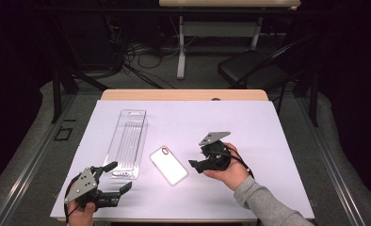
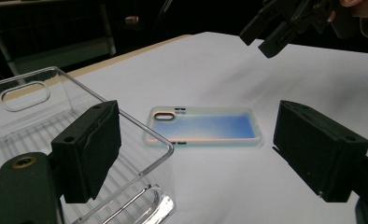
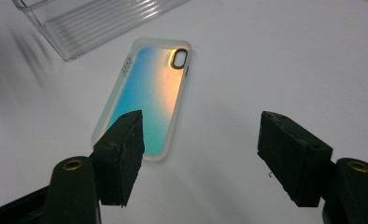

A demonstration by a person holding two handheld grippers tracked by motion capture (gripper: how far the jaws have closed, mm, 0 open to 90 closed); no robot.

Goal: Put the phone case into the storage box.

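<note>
A translucent phone case (image 1: 169, 165) with an iridescent blue-orange sheen (image 3: 147, 93) lies flat on the white sheet at the middle front. Left of it lies a clear plastic package tray (image 1: 127, 141), long and ribbed. My left gripper (image 1: 118, 177) rests near the front left corner, open, its jaws (image 2: 203, 140) pointing at the phone case (image 2: 205, 127), with the tray's corner (image 2: 42, 121) beside its left jaw. My right gripper (image 1: 196, 166) hovers just right of the case, open with nothing between its jaws (image 3: 210, 144), and shows above the case as the right gripper (image 2: 266, 37).
A white sheet (image 1: 230, 122) covers the wooden table (image 1: 183, 94). The clear tray (image 3: 84, 18) lies beyond the case. Behind the table stand a black chair (image 1: 252, 68), a desk leg (image 1: 181, 47) and floor cables (image 1: 136, 56). Bare sheet stretches at the right and the back.
</note>
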